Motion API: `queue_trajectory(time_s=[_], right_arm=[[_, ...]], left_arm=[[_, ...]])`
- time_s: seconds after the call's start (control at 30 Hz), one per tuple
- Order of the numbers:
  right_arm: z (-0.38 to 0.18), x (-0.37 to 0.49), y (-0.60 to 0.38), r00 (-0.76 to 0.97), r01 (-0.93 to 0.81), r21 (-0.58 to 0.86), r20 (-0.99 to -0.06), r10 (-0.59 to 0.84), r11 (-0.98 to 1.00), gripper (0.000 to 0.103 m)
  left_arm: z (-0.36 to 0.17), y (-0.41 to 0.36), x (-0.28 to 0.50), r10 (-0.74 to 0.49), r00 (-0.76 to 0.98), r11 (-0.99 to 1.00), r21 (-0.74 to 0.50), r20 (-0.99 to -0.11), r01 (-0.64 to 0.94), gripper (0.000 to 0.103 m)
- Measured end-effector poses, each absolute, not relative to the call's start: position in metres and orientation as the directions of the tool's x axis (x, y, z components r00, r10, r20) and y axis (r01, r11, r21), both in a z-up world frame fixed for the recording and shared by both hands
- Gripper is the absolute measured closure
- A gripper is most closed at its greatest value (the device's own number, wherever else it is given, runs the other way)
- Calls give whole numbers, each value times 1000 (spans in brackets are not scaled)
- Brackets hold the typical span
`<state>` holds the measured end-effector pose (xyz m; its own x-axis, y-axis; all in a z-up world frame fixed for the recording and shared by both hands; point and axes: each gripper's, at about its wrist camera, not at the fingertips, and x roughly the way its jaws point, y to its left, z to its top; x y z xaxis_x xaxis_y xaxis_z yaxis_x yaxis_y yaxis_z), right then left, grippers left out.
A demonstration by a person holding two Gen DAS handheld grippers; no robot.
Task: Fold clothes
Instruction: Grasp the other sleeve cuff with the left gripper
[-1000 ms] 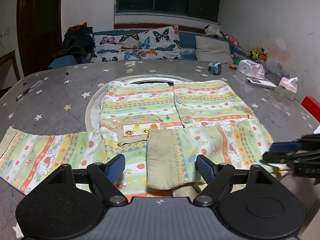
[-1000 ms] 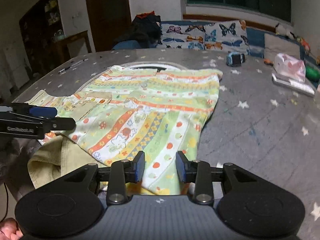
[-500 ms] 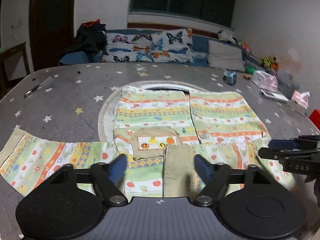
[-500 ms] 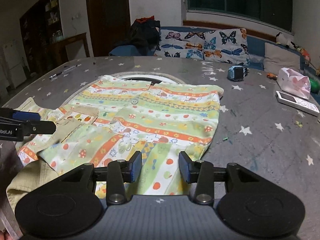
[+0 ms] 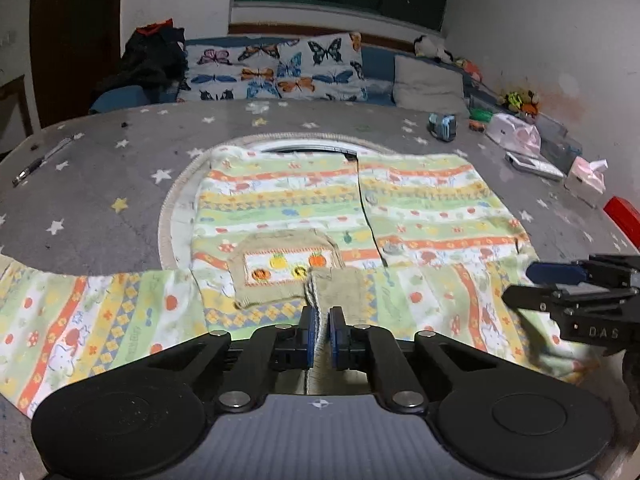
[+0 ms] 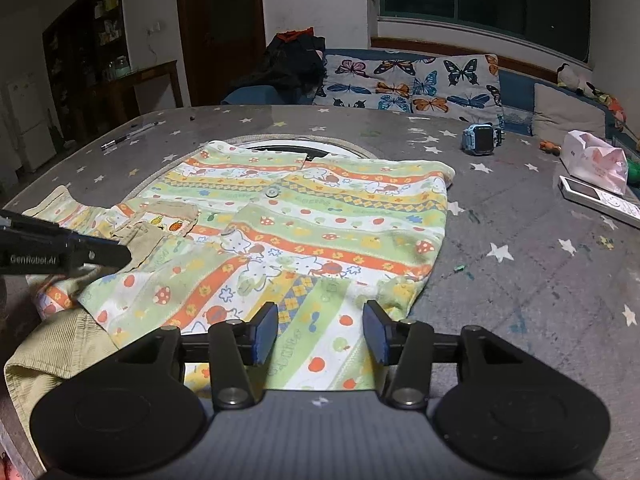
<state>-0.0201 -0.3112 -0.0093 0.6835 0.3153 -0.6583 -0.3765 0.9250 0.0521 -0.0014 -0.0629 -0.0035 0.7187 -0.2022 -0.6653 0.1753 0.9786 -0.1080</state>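
My left gripper (image 5: 319,338) sits low at the near table edge, blue-padded fingers (image 5: 307,336) pressed nearly together, pinching the beige ribbed cuff (image 5: 338,294) of the folded-in sleeve; cuff fabric runs up between the pads. From the right wrist view I see the left gripper (image 6: 120,254) only side-on as a black bar coming in from the left over the cuff area. My right gripper (image 6: 320,334) hovers at the near hem on the shirt's right side, fingers (image 6: 266,332) spread wide, fabric visible between them but not clamped; whether the pads touch the cloth I cannot tell. In the left view it (image 5: 516,284) reaches in from the right, side-on, over the sleeve. The child's pastel striped button-front shirt with cartoon print (image 5: 340,216) lies flat, front up, mid-table on the grey star-patterned tablecloth (image 5: 100,168), its collar end over a white round mat with a braided rim (image 5: 172,208). One sleeve (image 5: 80,320) is stretched out flat to the left; the other is folded across the lower front. A beige-trimmed chest pocket with fruit motifs (image 5: 280,268) sits just beside the pinched cuff. Beige corduroy fabric (image 6: 52,356) bunches at the near left corner under the shirt. Farther right on the table: a blue smartwatch (image 6: 482,140), a white remote (image 6: 600,200), a pink tissue pack (image 6: 592,160). A pen (image 5: 44,156) lies at far left.
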Motion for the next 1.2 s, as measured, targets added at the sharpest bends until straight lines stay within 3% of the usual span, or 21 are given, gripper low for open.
queue_trajectory(time_s=[0.23, 0.53, 0.6, 0.7, 0.87, 1.2], right_arm=[[-4, -23, -304, 685, -397, 42, -651, 327, 917, 51], [5, -28, -284, 685, -443, 26, -635, 357, 896, 50], [8, -29, -272, 681, -473, 24, -625, 382, 881, 50], [6, -29, -253, 665, -510, 24, -623, 412, 860, 50], [-4, -29, -223, 633, -562, 14, -636, 441, 827, 50], [-1, -43, -202, 628, -607, -29, -629, 458, 794, 47]], left_arm=[[-5, -63, -2, -162, 734, 985, -62, -660, 161, 97], [0, -42, -17, -120, 747, 993, -69, -654, 99, 82], [0, -32, -23, -101, 749, 995, -83, -655, 62, 73], [2, -14, -33, -58, 754, 997, -83, -654, 4, 71], [8, 23, -50, 37, 766, 991, -75, -642, -111, 58], [6, 106, -63, 233, 734, 923, -93, -639, -374, 51]])
